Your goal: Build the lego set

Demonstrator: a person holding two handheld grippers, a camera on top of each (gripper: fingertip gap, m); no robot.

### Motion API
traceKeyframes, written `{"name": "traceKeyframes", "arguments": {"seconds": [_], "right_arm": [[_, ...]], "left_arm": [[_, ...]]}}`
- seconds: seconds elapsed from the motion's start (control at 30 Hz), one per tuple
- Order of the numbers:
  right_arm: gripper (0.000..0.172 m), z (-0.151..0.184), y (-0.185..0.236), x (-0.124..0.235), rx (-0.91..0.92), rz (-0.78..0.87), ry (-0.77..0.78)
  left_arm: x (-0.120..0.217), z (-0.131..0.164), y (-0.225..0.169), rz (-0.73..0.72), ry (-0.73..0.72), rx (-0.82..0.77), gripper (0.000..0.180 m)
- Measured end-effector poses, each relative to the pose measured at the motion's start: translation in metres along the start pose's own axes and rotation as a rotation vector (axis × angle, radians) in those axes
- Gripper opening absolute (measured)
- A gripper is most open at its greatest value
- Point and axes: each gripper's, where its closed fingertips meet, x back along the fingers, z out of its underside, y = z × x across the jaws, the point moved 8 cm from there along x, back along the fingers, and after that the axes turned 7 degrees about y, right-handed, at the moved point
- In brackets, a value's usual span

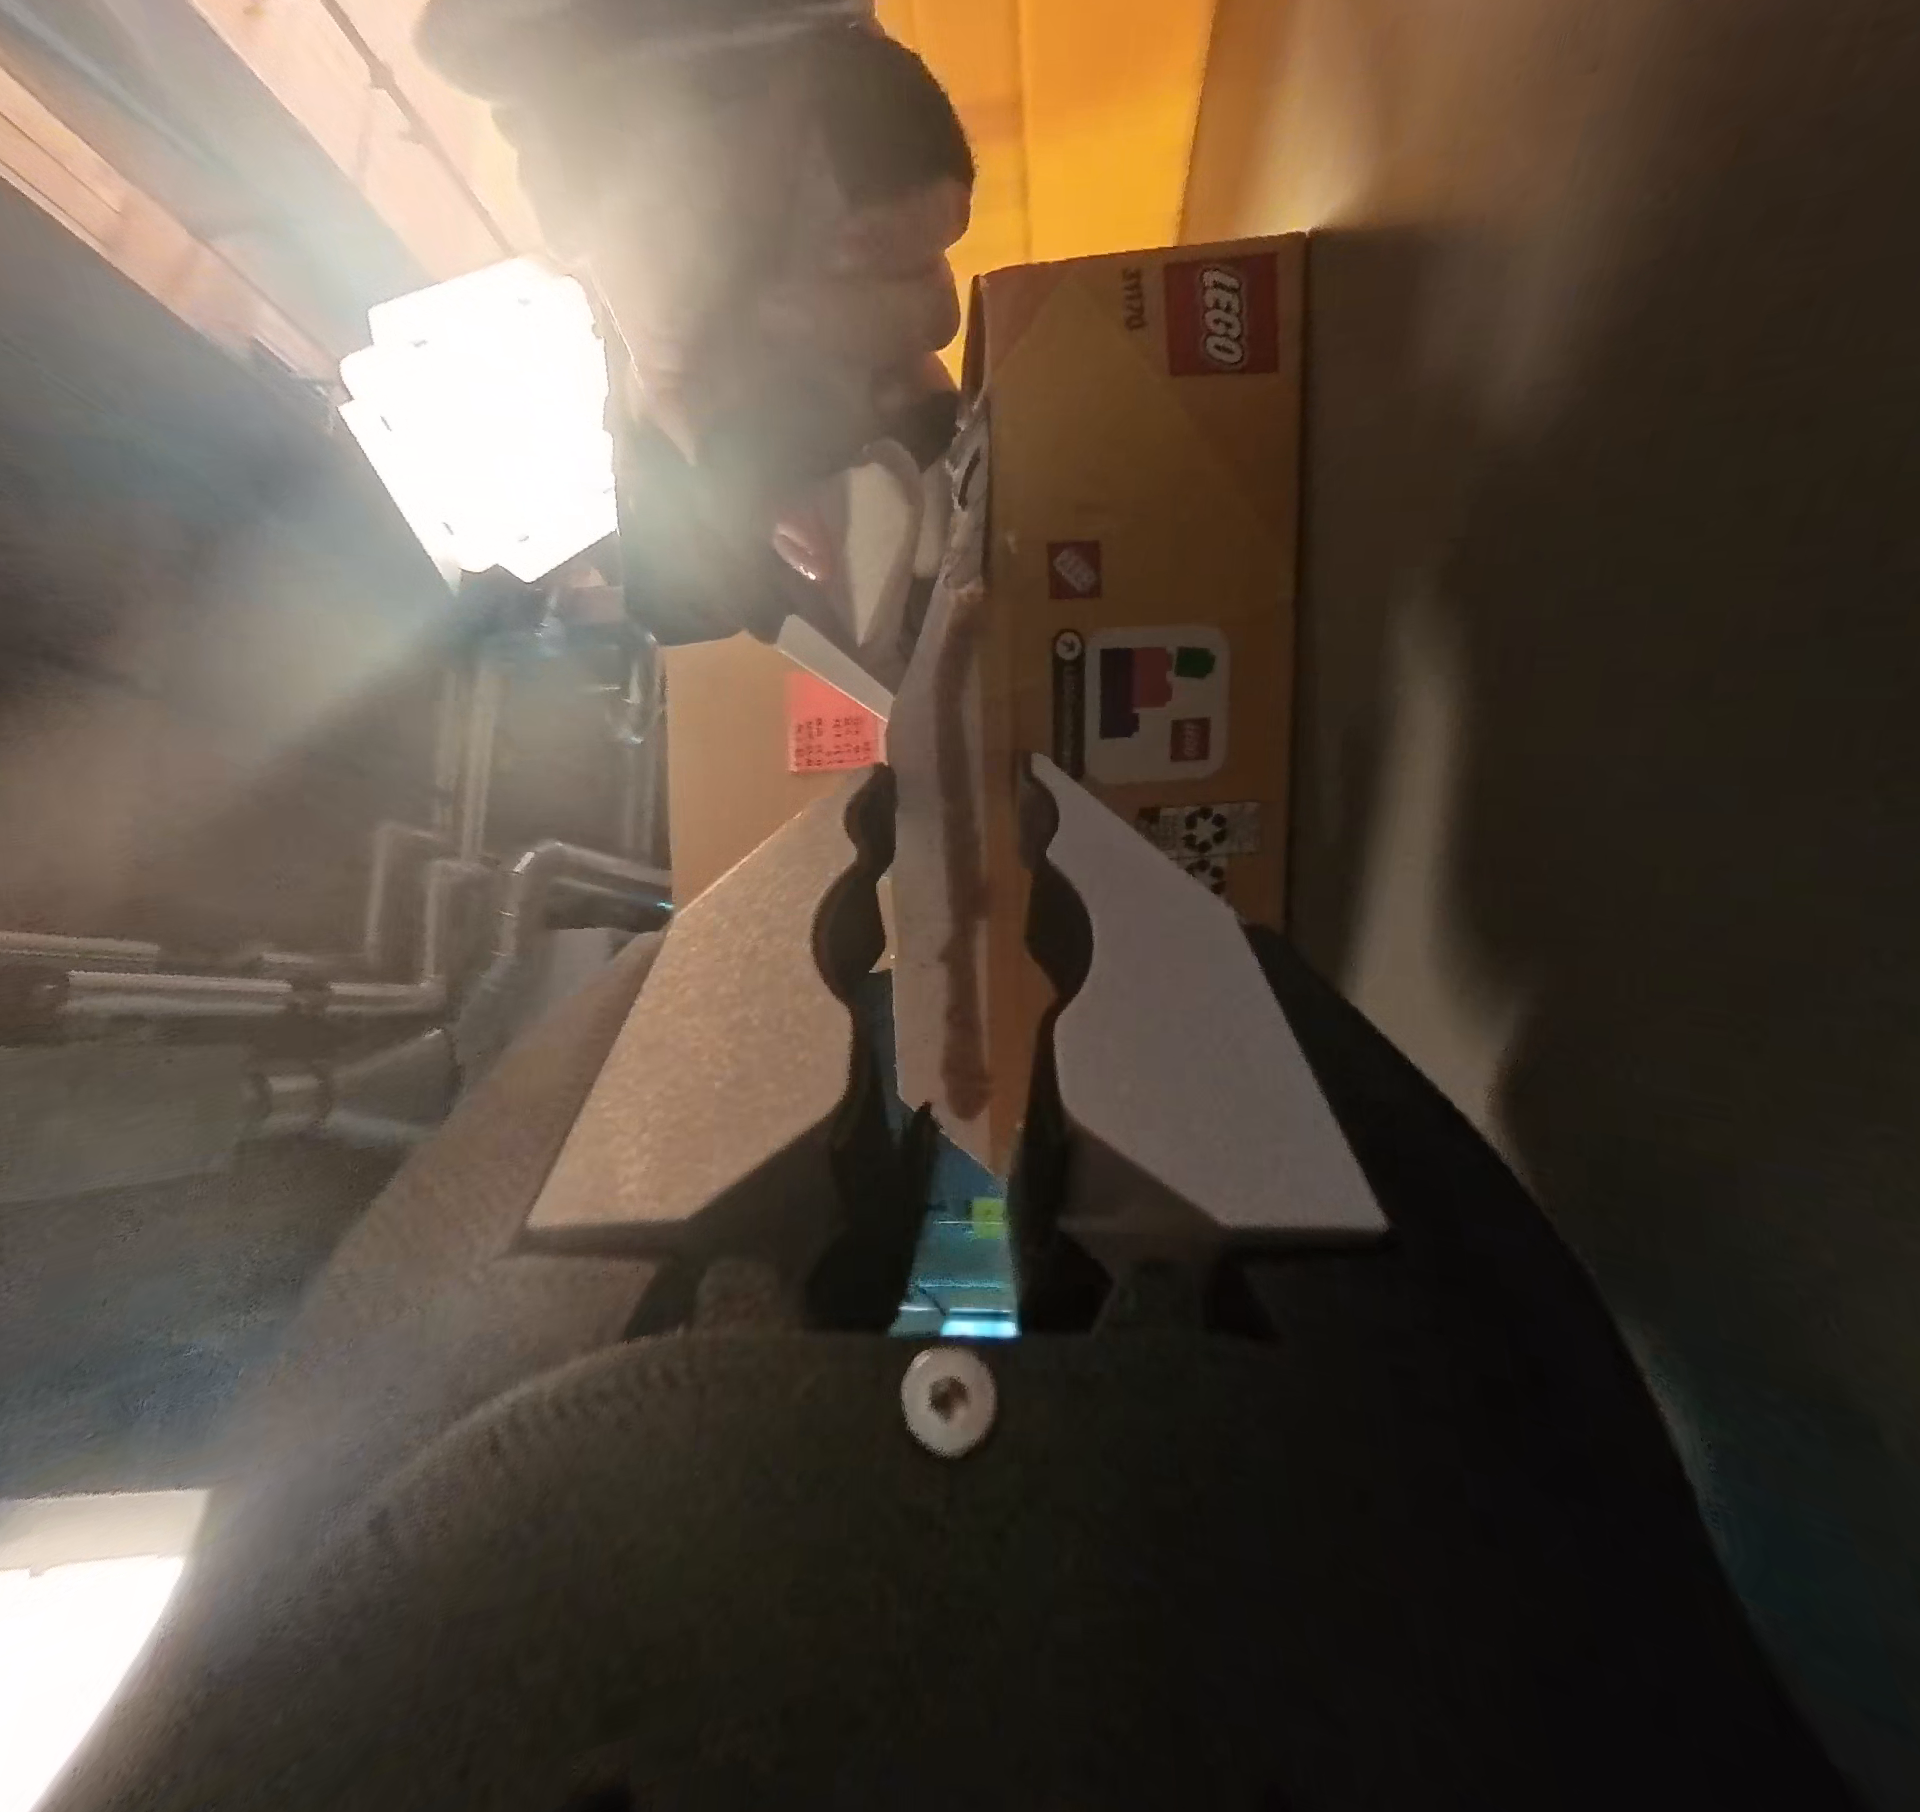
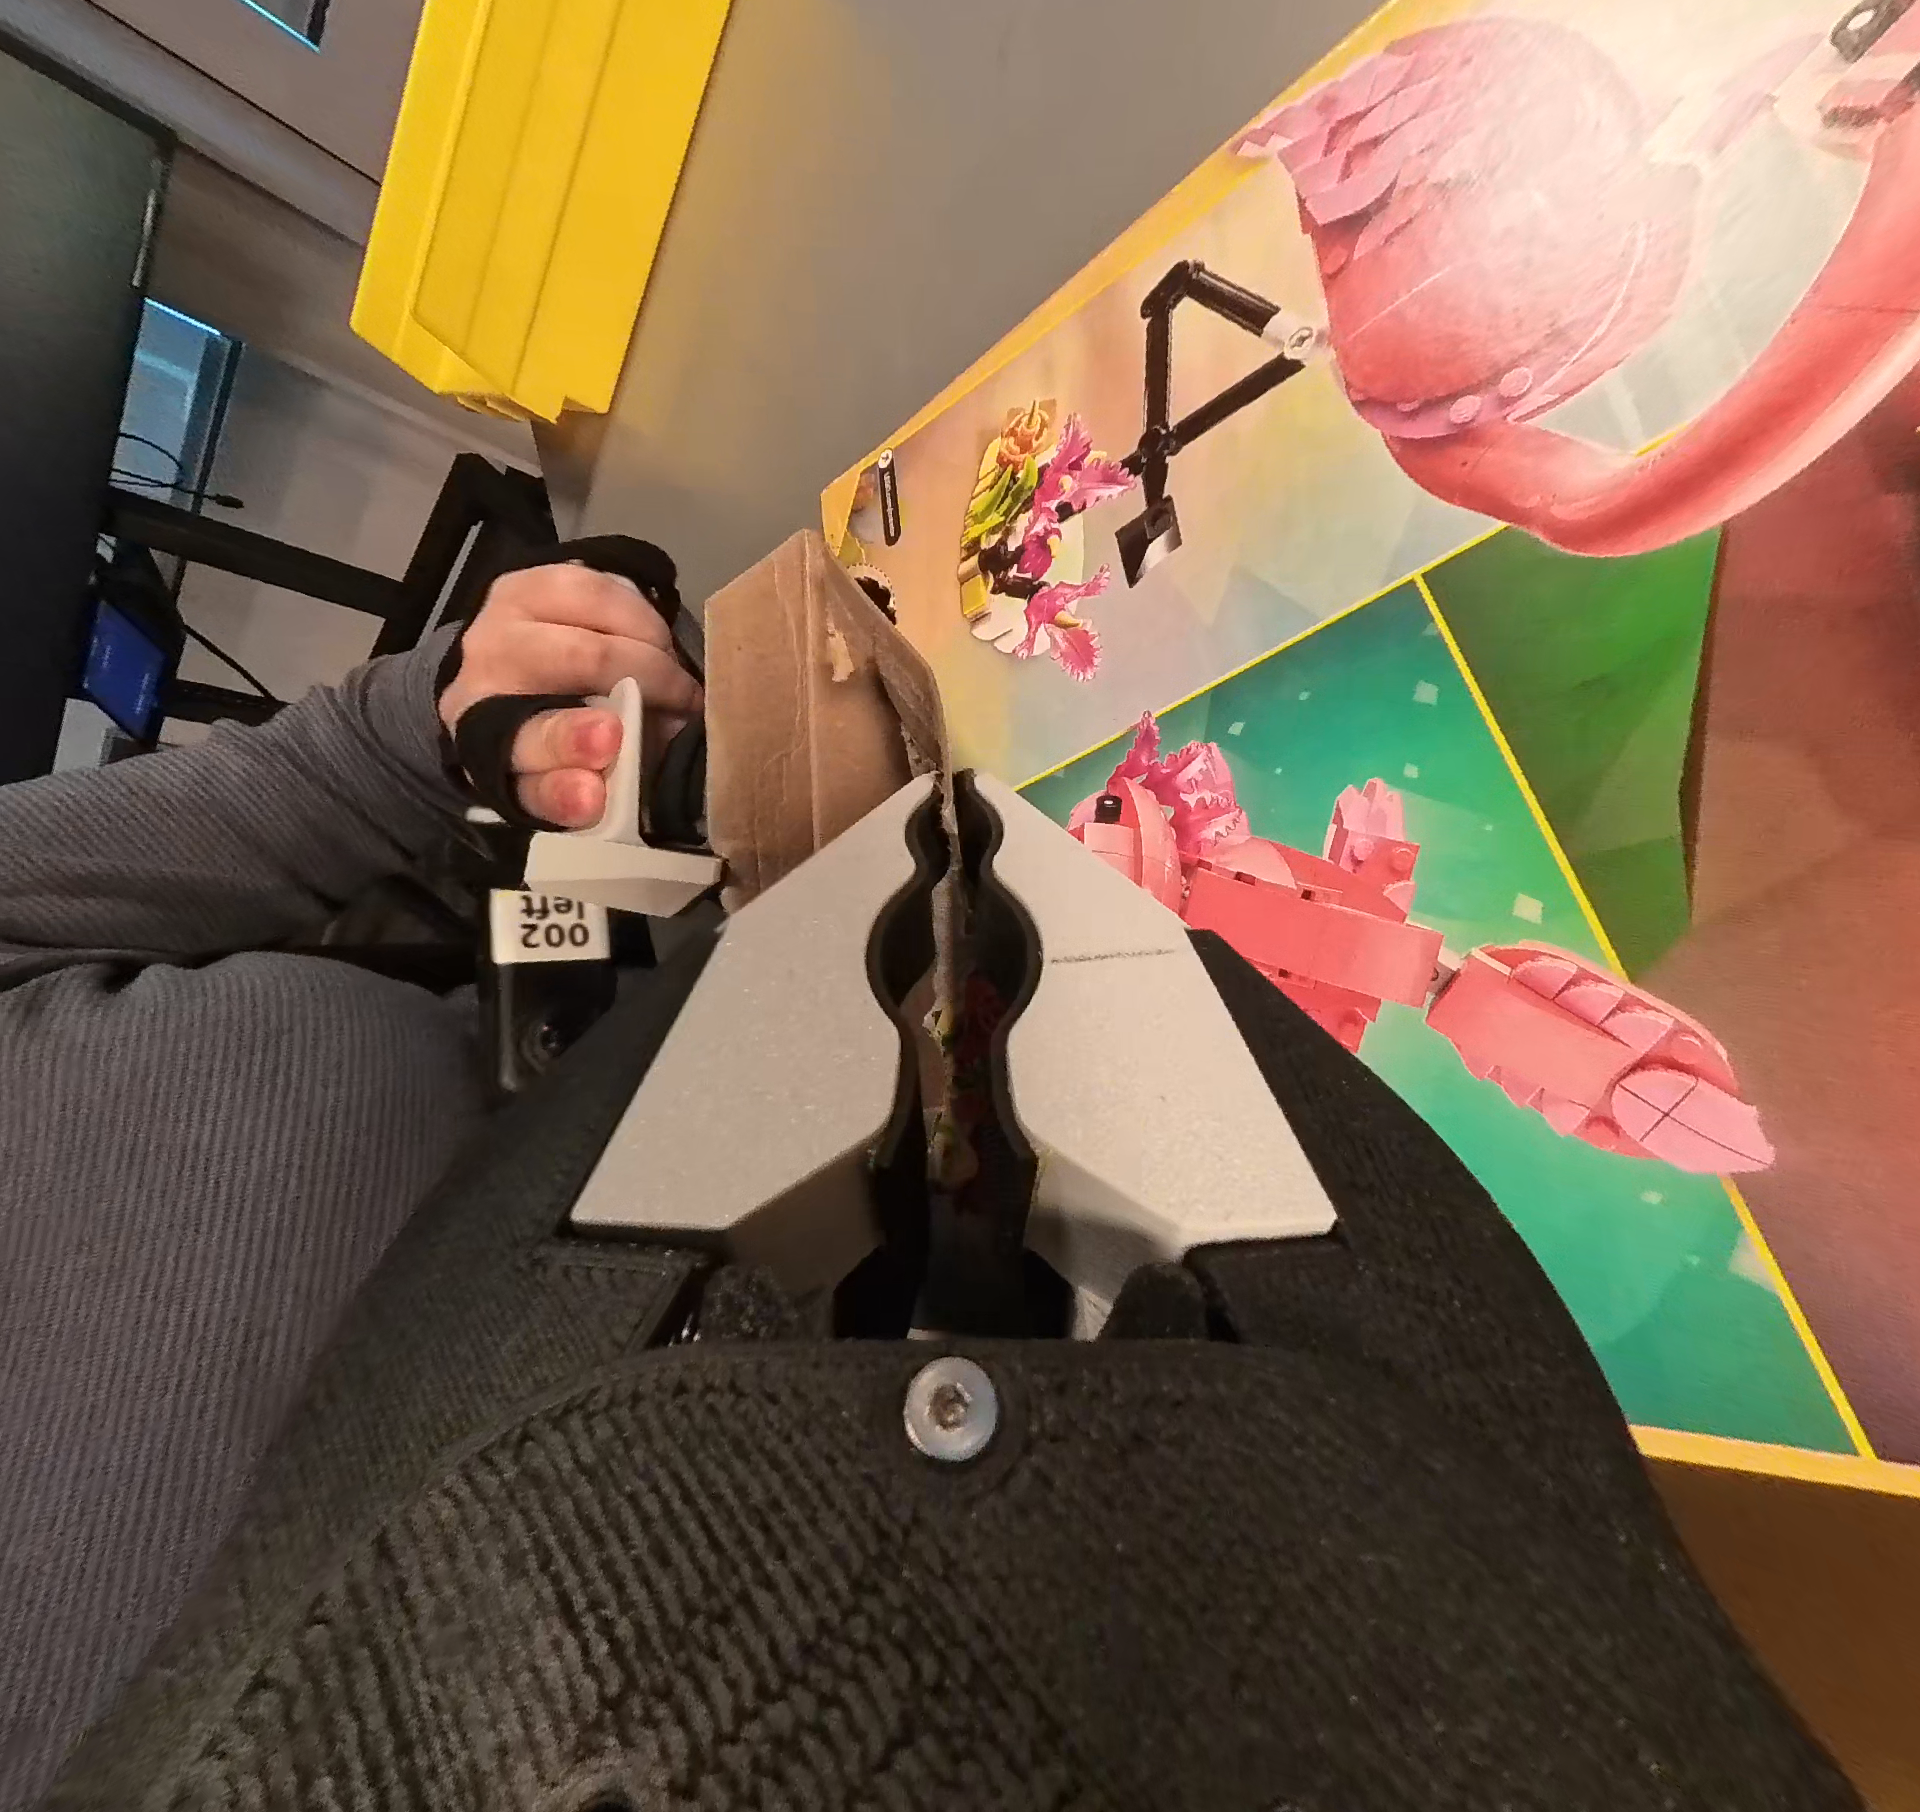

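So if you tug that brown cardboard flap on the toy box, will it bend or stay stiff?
Probably bends: the flap already curls away from the box. It may tear, since its edge looks ragged. The right gripper pinches it flat, so it seems thin.

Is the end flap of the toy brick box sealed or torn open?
Torn open: the end flap stands away from the toy brick box, bare brown inside and ragged edge showing, pinched by the right hand-held gripper.

box: yellow toy-brick carton (image 2: 1403, 536), pink flamingo artwork on its face, lying on the grey table
end flap: torn brown cardboard (image 2: 805, 702), opened at the near-left end, pinched in both grippers
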Motion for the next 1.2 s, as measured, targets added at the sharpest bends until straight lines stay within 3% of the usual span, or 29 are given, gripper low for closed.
{"name": "traceKeyframes", "arguments": {"seconds": [0.13, 0.2, 0.27, 0.37, 0.43, 0.57, 0.63, 0.8, 0.9, 1.0, 1.17, 1.2], "right_arm": [[0.0, 0.001, 0.0, -0.001, 0.013, 0.012, 0.002], [0.0, 0.001, 0.0, -0.002, 0.025, 0.028, 0.009], [0.0, 0.001, 0.001, -0.002, 0.04, 0.041, 0.007], [0.0, 0.002, 0.002, -0.002, 0.06, 0.049, -0.002], [0.0, 0.003, 0.003, -0.003, 0.072, 0.065, 0.001], [0.0, 0.004, 0.003, -0.003, 0.082, 0.07, 0.0], [0.0, 0.004, 0.003, -0.003, 0.083, 0.071, 0.001], [0.0, 0.004, 0.003, -0.003, 0.09, 0.069, -0.007], [0.0, 0.004, 0.003, -0.003, 0.091, 0.069, -0.005], [0.0, 0.005, 0.004, -0.003, 0.099, 0.085, 0.002], [0.0, 0.005, 0.004, -0.003, 0.112, 0.094, -0.006], [0.0, 0.006, 0.004, -0.003, 0.114, 0.091, -0.011]], "left_arm": [[0.0, 0.003, 0.008, 0.14, -0.029, 0.195, 0.022], [-0.004, 0.007, 0.019, 0.323, -0.043, 0.482, 0.019], [-0.011, 0.017, 0.036, 0.546, -0.06, 0.852, 0.002], [-0.024, 0.029, 0.044, 0.812, -0.072, 1.102, 0.002], [-0.031, 0.031, 0.046, 0.929, -0.065, 1.124, 0.01], [-0.047, 0.03, 0.051, 1.253, -0.014, 1.19, 0.046], [-0.056, 0.03, 0.049, 1.36, 0.026, 1.192, 0.055], [-0.07, 0.026, 0.055, 1.403, 0.012, 1.142, 0.049], [-0.071, 0.025, 0.049, 1.487, 0.097, 1.041, 0.058], [-0.075, 0.025, 0.048, 1.532, 0.136, 0.992, 0.055], [-0.082, 0.024, 0.051, 1.759, 0.166, 1.089, 0.062], [-0.087, 0.027, 0.05, 1.773, 0.152, 1.118, 0.05]]}}
